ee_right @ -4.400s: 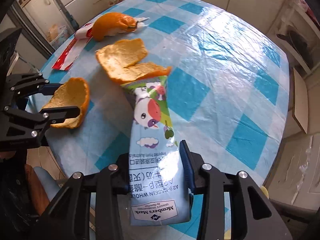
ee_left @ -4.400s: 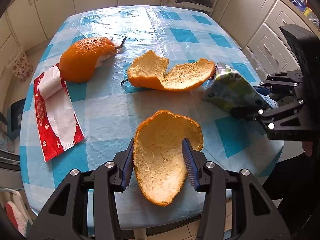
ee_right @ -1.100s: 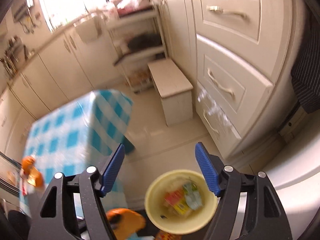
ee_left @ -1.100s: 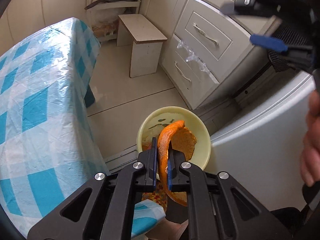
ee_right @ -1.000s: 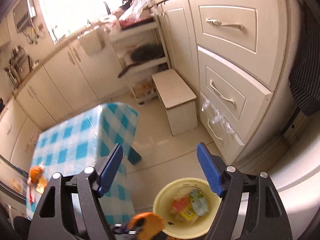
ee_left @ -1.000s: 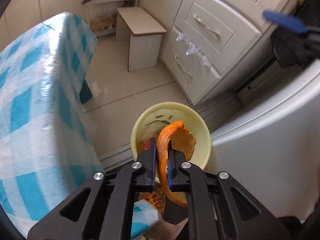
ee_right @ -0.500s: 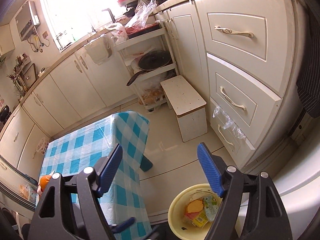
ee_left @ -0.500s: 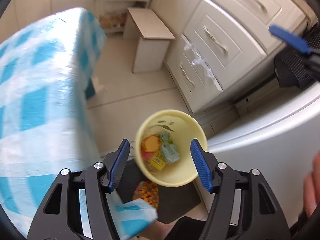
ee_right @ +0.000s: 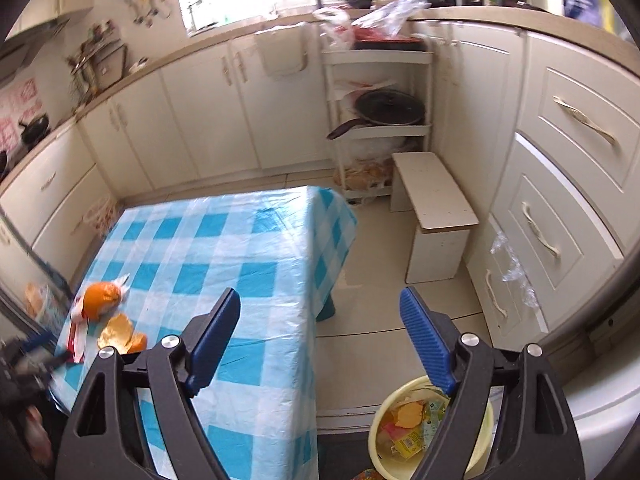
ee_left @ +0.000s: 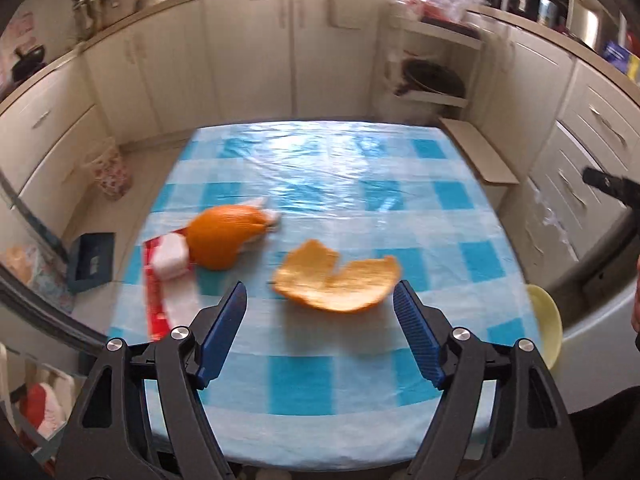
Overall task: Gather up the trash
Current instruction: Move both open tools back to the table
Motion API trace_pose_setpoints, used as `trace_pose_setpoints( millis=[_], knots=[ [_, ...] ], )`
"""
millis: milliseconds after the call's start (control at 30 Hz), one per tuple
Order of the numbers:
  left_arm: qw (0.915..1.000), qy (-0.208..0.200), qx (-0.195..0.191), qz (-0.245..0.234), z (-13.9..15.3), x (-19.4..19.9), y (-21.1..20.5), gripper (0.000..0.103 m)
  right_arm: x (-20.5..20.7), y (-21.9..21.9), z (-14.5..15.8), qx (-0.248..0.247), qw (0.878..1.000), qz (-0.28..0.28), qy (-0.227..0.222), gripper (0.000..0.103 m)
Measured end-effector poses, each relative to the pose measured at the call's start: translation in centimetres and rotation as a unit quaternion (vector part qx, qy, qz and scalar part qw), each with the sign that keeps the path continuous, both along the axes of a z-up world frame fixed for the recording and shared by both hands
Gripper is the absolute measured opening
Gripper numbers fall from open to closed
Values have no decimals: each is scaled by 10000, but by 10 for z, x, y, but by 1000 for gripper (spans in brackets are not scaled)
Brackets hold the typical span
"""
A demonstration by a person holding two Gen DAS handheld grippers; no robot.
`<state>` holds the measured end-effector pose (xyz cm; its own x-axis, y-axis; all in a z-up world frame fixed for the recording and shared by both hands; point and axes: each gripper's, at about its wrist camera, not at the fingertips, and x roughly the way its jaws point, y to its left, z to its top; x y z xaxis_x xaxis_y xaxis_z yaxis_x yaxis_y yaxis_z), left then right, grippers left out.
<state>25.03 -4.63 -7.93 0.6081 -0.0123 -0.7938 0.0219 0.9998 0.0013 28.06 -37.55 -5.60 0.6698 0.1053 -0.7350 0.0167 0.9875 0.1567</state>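
Peel (ee_left: 337,285), flat and pale side up, lies on the table (ee_left: 360,184) near its front edge, seen between the pads of the left gripper (ee_left: 320,330) but lying beyond them, untouched. Left jaws stand wide and have just been opening; nothing is between them. Right gripper (ee_right: 320,334) likewise wide, jaws just opened a little further, holding nothing; it hangs off the table's corner, over the floor.

Domed peel (ee_left: 224,236): left of the flat one, near it but apart, leaning over a red-and-white wrapper (ee_left: 166,276). Small white scrap at its far end; what it is cannot be told. Whether peel and wrapper touch is blurred.

Bin (ee_right: 432,426), yellow, on the floor beside the table.
- Right view: interior open to sight, holding a peel piece and printed cartons; near rim cut by the gripper's right finger and the frame's bottom edge.
- Left view: only a sliver of rim (ee_left: 544,320) past the table's right edge; contents hidden.

Table items in right view: small at far left, flat peel (ee_right: 120,334) and domed peel (ee_right: 100,298) discernible, wrapper barely. Left gripper there is a dark blur at the frame's lower left.

Right gripper in left view: only a dark tip at the right edge; its jaws are not shown.

Left view smeared throughout; counter clutter is illegible.
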Motion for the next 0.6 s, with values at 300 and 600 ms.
trace_pose_setpoints(
  millis=[300, 600],
  knots=[
    [9855, 661, -594, 1444, -41, 18, 145, 73, 28, 88, -28, 10, 9942, 934, 532, 79],
    [9953, 744, 480, 388, -47, 68, 117, 73, 56, 180, -68, -328, 9782, 1653, 1216, 79]
  ],
)
